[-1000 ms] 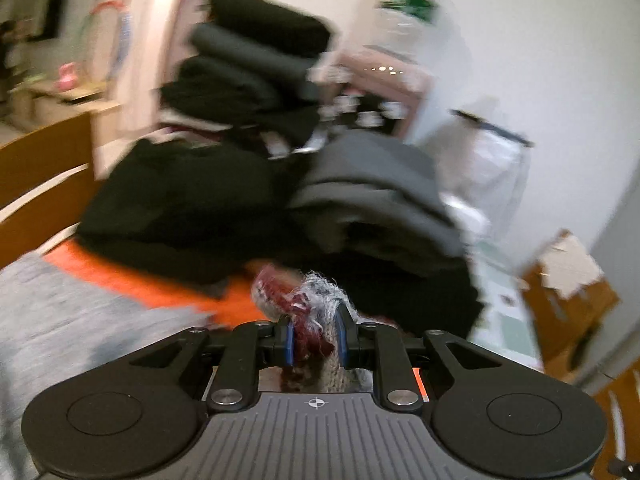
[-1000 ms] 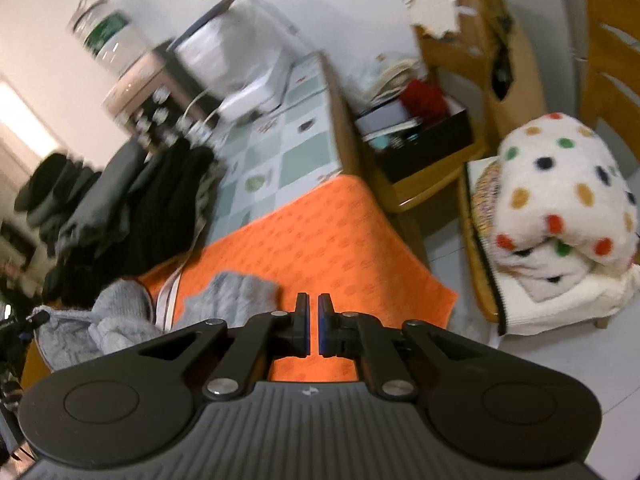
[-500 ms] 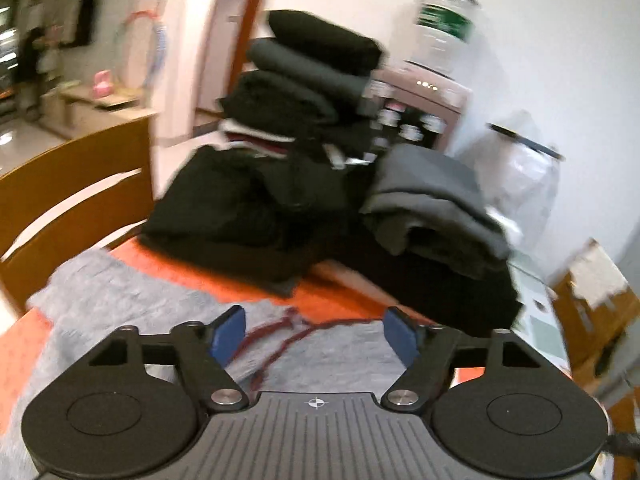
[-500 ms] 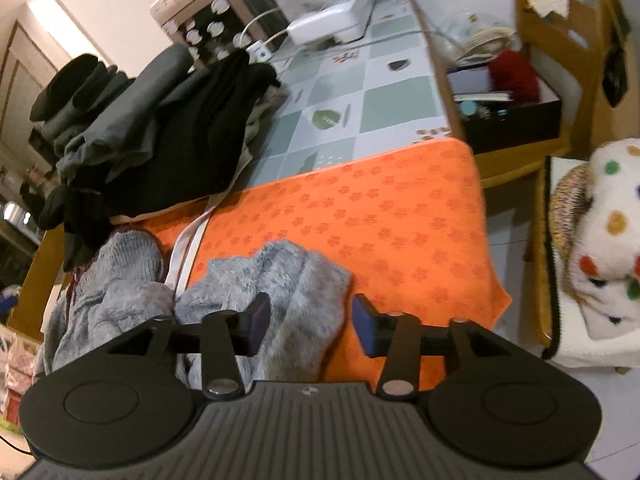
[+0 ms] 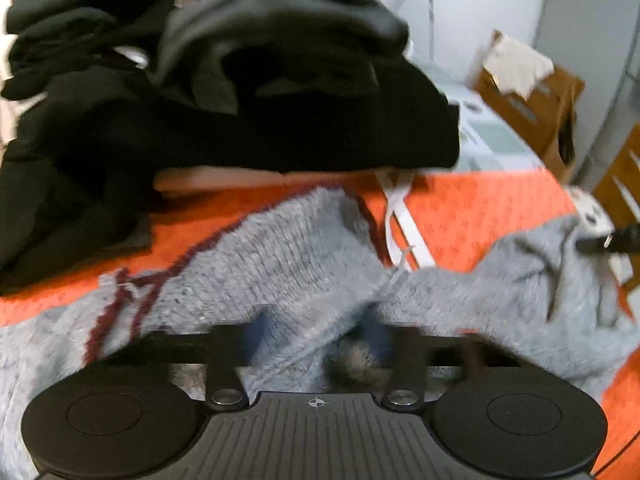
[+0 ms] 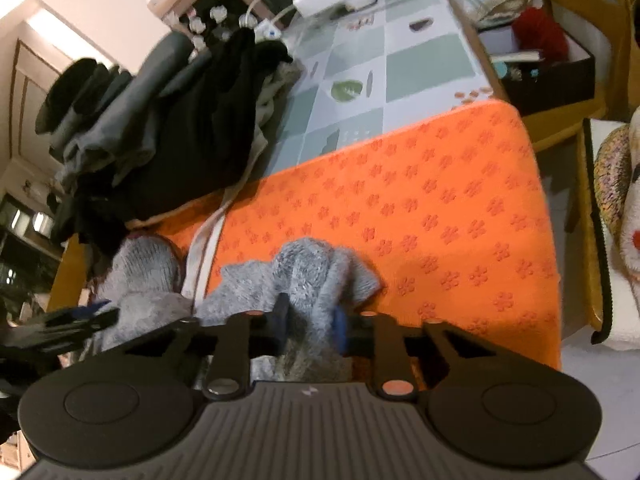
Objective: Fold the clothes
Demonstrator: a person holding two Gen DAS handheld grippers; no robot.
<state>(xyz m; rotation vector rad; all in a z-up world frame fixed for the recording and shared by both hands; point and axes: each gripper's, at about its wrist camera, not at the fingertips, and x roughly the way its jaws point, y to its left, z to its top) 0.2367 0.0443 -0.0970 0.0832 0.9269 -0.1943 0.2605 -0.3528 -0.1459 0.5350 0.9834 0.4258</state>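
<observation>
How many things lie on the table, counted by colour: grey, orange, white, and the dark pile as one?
Grey: 1, the grey sweater, with both grippers at it.
Orange: 1, the orange mat.
White: 1, the white strap.
Dark: 1, the pile of dark clothes.
Total: 4

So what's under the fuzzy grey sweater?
The orange mat lies under the grey sweater, and a white strap runs beneath it. Whatever else it covers stays hidden.

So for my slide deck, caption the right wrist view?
Right gripper closing on a bunched grey sweater lying on the orange mat.
</observation>
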